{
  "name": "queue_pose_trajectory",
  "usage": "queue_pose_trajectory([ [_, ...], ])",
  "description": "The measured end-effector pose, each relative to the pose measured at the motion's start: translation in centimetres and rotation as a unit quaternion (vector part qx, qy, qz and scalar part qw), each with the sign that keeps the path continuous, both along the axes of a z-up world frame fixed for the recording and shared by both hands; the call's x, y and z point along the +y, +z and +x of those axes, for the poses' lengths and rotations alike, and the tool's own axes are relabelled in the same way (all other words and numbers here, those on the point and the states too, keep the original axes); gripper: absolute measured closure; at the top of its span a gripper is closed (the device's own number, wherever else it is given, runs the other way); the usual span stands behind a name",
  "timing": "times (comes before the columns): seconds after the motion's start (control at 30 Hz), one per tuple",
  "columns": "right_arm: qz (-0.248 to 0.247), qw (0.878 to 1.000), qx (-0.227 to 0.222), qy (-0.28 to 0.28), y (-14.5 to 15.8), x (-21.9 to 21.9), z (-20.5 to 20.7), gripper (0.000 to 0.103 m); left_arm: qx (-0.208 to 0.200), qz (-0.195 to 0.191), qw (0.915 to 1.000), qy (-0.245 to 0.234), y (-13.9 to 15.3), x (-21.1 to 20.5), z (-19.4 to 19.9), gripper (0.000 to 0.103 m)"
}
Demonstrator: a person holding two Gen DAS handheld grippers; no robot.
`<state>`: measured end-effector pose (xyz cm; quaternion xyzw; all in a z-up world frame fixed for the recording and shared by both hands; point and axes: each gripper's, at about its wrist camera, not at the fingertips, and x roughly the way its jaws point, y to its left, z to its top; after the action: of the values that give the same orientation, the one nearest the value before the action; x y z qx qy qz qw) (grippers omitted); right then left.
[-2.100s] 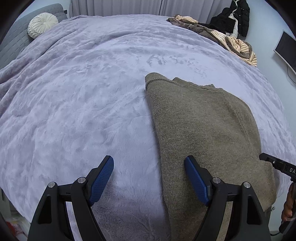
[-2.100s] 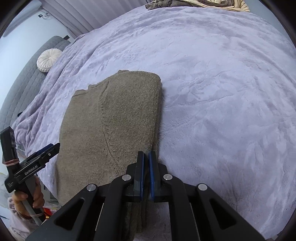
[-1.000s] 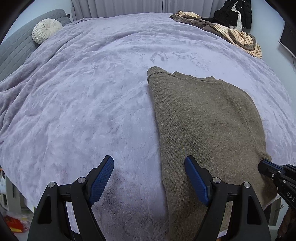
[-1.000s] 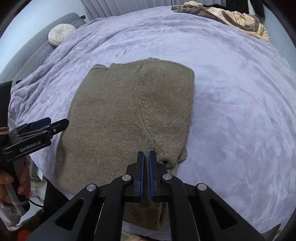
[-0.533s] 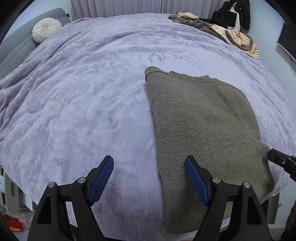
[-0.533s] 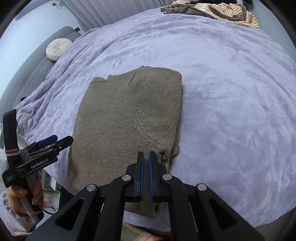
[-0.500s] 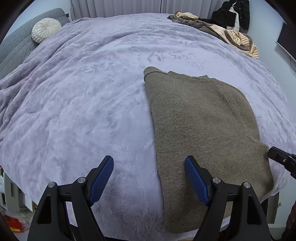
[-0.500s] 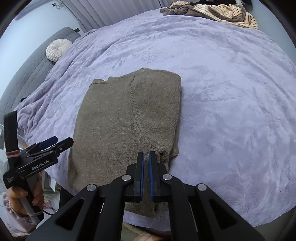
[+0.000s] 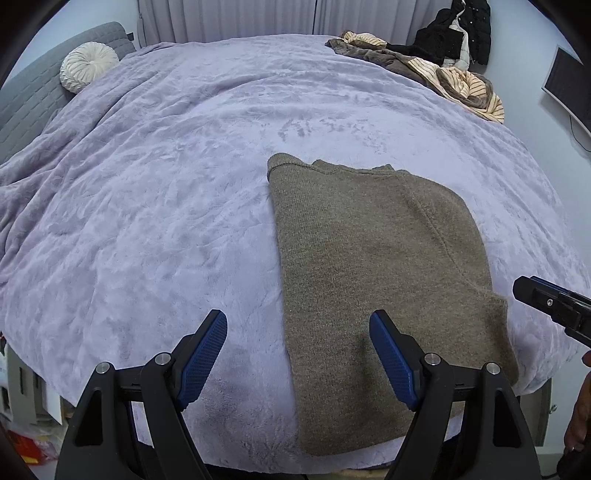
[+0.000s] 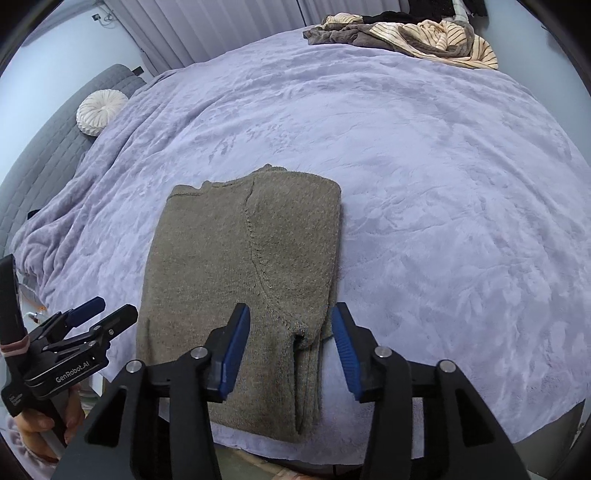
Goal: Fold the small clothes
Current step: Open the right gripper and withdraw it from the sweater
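Note:
An olive-brown knitted sweater [image 9: 373, 258] [image 10: 240, 258] lies folded flat near the front edge of a bed covered by a lavender plush blanket [image 9: 166, 184] [image 10: 443, 184]. My left gripper [image 9: 299, 354] hovers open above the sweater's left edge, nothing between its blue pads. My right gripper [image 10: 291, 350] hangs over the sweater's near right corner, its jaws opening; the folded sleeve end shows below between them, untouched by the pads. The left gripper's fingertips [image 10: 107, 314] appear at the left of the right wrist view, held by a hand [image 10: 40, 424].
A heap of striped and brown clothes [image 9: 436, 74] [image 10: 406, 37] lies at the bed's far right. A round white cushion [image 9: 88, 70] [image 10: 101, 110] rests against a grey headboard [image 9: 33, 85]. A dark jacket [image 9: 458, 33] hangs behind. The bed edge runs just below the grippers.
The right gripper's jaws were pressed together and now stand apart. Both grippers have risen a little, so the sweater looks slightly smaller and farther. The sweater lies unmoved.

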<state>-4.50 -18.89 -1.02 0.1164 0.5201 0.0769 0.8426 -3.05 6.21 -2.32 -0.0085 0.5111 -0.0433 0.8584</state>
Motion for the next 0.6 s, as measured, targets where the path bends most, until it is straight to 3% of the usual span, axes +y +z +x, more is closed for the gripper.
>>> queue_pose_trajectory([
  [0.17,0.006,1.000,0.001,-0.004,0.8,0.6,0.6,0.034,0.005,-0.003,1.0000,0.001,0.4,-0.4,0.1,0.020],
  [0.23,0.003,1.000,-0.002,-0.005,1.3,0.8,0.8,0.027,-0.007,0.000,0.9999,0.007,0.9,-0.4,0.0,0.000],
  [0.37,-0.010,1.000,-0.010,-0.005,2.0,1.2,1.1,0.022,-0.021,-0.001,0.9998,0.004,1.9,-0.7,0.1,0.000],
  [0.47,-0.027,1.000,-0.014,-0.007,2.2,1.6,1.2,0.012,-0.023,0.018,0.9995,0.008,2.2,-1.1,0.3,0.000],
  [0.6,-0.041,0.999,0.000,-0.015,1.7,1.8,1.3,0.012,-0.013,0.024,0.9995,0.016,2.0,-1.2,0.6,0.000],
])
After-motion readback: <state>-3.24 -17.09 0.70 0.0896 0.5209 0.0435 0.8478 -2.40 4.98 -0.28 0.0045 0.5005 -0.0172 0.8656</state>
